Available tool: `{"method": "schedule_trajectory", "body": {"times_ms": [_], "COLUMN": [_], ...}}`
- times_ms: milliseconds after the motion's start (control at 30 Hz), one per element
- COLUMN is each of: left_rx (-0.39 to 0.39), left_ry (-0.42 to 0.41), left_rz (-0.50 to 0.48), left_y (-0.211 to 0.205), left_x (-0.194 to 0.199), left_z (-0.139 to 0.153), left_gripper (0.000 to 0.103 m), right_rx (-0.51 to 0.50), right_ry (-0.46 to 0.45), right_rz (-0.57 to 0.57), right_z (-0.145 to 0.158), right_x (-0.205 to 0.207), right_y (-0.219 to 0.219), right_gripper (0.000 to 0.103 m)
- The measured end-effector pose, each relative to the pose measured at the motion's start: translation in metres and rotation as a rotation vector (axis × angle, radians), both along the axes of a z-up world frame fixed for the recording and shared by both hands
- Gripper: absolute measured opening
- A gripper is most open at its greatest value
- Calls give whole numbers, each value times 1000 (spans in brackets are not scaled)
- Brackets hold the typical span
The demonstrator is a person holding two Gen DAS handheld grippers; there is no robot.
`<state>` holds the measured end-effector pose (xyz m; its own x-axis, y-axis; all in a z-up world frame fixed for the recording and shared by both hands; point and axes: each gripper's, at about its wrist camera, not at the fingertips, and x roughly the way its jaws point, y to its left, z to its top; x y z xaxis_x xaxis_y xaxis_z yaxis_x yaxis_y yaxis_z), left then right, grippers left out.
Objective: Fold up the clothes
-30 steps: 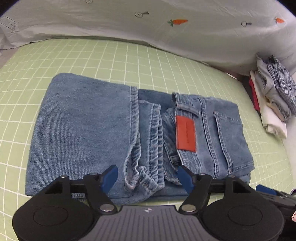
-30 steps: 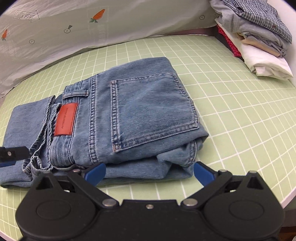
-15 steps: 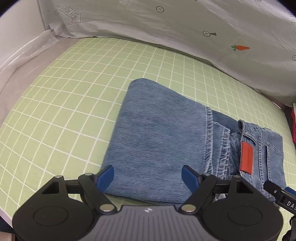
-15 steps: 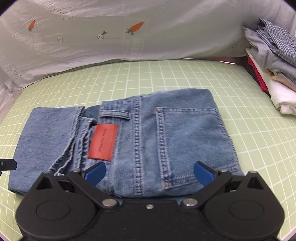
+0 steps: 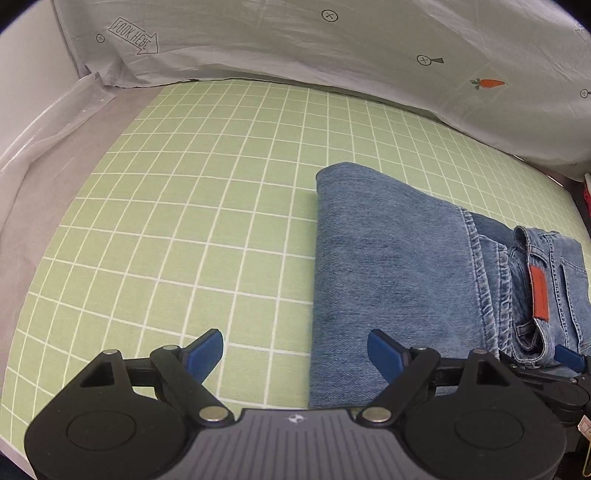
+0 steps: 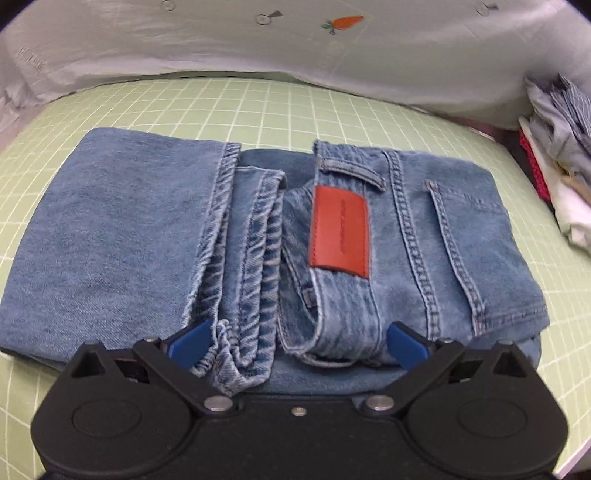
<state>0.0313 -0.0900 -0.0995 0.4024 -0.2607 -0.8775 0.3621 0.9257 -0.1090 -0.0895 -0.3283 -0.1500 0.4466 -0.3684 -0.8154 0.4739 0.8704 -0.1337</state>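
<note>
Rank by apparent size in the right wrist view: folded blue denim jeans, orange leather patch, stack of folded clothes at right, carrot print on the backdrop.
1. Folded blue denim jeans
2. Stack of folded clothes, partly cut off
3. Orange leather patch
4. Carrot print

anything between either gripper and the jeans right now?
Nothing visible. The right gripper has open jaws straddling the near edge of the folded jeans, at the hems and waistband. The left gripper, also open, sits at the jeans' left edge over bare green mat. The clothes pile lies off to the right.

Green gridded mat, folded jeans, stacked clothes at its edge
</note>
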Motion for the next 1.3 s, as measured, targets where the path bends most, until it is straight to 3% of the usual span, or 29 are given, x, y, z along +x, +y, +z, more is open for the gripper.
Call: {"method": "schedule_trajectory", "body": {"times_ms": [100, 433, 900, 1167, 1233, 1300], "left_rx": [-14, -59, -59, -75, -97, -138], "left_ry": [38, 104, 148, 141, 145, 154], "left_rz": [-31, -95, -63, -49, -26, -6], "left_y": [0, -23, -45, -55, -52, -47], "left_x": [5, 15, 32, 30, 31, 33], "left_z": [-9, -35, -54, -53, -51, -47], "left_gripper": [86, 86, 84, 53, 28, 15], "right_rx": [64, 81, 81, 80, 82, 83], "right_ry": [-8, -38, -33, -31, -32, -34], "right_rz": [-68, -129, -254, -219, -209, -202], "right_z": [0, 23, 20, 21, 21, 23], "right_x": [-7, -25, -48, -50, -52, -55], "right_y": [-7, -12, -52, -71, -75, -80], "right_gripper": [103, 103, 103, 103, 103, 103]}}
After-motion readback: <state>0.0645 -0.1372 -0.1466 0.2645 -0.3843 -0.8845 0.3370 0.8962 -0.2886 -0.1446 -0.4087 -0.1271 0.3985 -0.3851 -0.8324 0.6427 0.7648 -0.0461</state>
